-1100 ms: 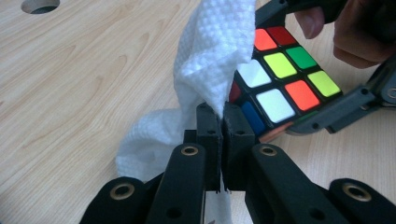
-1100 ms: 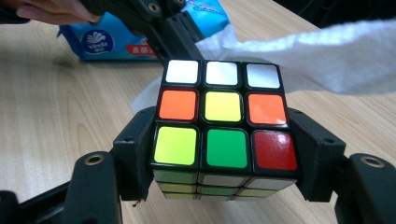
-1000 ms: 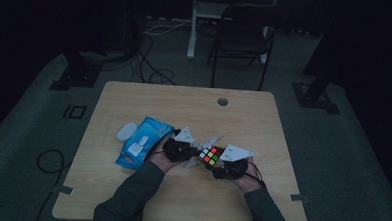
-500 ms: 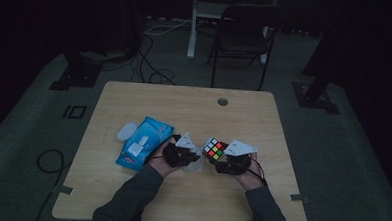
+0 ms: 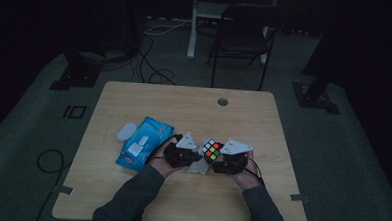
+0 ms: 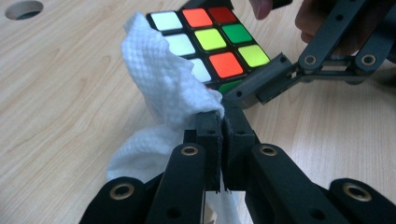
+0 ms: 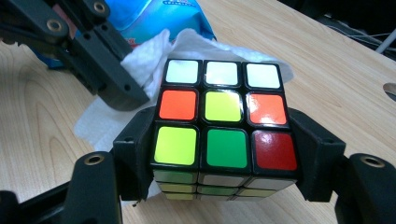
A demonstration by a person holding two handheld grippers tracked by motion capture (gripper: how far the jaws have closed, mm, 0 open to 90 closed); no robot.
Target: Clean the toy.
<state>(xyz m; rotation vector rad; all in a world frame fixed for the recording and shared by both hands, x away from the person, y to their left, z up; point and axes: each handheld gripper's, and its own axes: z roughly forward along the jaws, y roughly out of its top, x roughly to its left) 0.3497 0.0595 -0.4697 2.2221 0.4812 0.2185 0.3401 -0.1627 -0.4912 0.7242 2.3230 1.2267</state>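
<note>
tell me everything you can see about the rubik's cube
The rubik's cube is a black-framed three-by-three puzzle with glossy stickers, scrambled: the top face shows white, orange, yellow, green and red squares. It is clamped by two opposite sides between the jaws of the right gripper, top face up. A white paper wipe, pinched in the left gripper, lies against one edge.

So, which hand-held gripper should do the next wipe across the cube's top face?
Left. The left hand-held gripper is shut on the white paper wipe lying against the multicoloured puzzle cube; the right hand-held gripper is busy clamping it.
</note>
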